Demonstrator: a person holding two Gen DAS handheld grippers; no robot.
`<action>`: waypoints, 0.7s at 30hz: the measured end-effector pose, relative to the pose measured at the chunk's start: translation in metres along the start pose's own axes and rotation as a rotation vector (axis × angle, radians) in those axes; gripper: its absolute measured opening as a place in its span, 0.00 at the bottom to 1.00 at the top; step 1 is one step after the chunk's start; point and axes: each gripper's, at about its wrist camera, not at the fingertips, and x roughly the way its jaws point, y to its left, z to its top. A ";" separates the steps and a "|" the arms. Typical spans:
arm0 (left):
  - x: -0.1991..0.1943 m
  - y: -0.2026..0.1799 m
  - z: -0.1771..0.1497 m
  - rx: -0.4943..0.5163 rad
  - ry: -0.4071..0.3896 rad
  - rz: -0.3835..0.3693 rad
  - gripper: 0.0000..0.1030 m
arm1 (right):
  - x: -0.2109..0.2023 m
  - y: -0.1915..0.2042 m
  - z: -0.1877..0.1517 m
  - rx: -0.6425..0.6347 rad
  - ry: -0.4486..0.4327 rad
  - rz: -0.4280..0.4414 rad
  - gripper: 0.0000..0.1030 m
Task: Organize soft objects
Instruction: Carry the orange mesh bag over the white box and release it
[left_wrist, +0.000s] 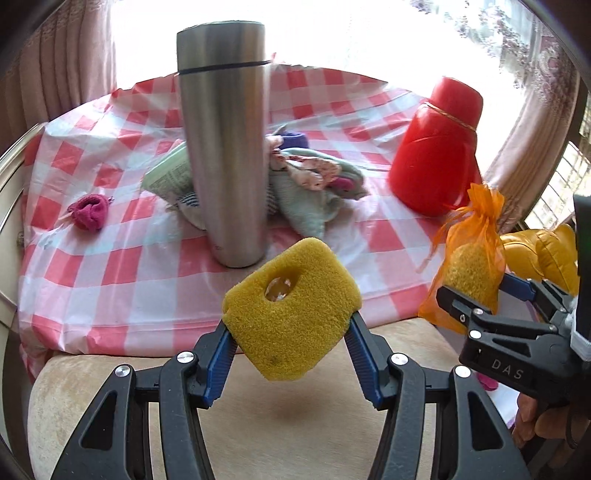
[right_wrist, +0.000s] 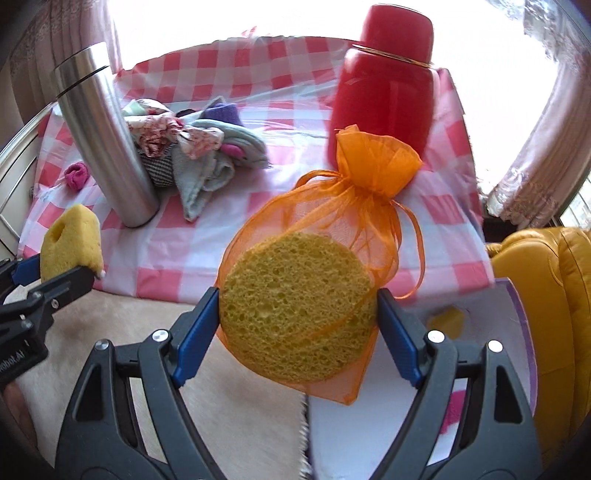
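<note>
My left gripper (left_wrist: 291, 328) is shut on a yellow sponge (left_wrist: 291, 310) with a round hole in it, held above the beige seat. The right wrist view shows that sponge (right_wrist: 72, 245) at the far left. My right gripper (right_wrist: 297, 306) is shut on an orange mesh bag (right_wrist: 332, 206) with round yellow sponges (right_wrist: 295, 306) inside; the bag (left_wrist: 469, 258) also hangs at the right of the left wrist view. A heap of small cloths and socks (left_wrist: 314, 184) lies on the checked tablecloth (left_wrist: 110, 258), and a rolled pink sock (left_wrist: 88, 212) lies apart at the left.
A tall steel flask (left_wrist: 225, 147) stands in front of the cloth heap. A red flask (left_wrist: 436, 147) stands at the right of the cloth. A yellow cushion (right_wrist: 546, 302) and a white-and-purple box (right_wrist: 480, 332) lie to the right. A beige seat (left_wrist: 277, 424) is below the grippers.
</note>
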 end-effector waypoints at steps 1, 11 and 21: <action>-0.002 -0.006 -0.001 0.009 -0.002 -0.019 0.56 | -0.003 -0.009 -0.004 0.011 0.002 -0.011 0.82; -0.012 -0.071 -0.012 0.125 0.006 -0.167 0.57 | -0.031 -0.070 -0.041 0.097 0.010 -0.154 0.82; -0.015 -0.131 -0.025 0.246 0.037 -0.251 0.58 | -0.046 -0.111 -0.060 0.135 0.023 -0.252 0.82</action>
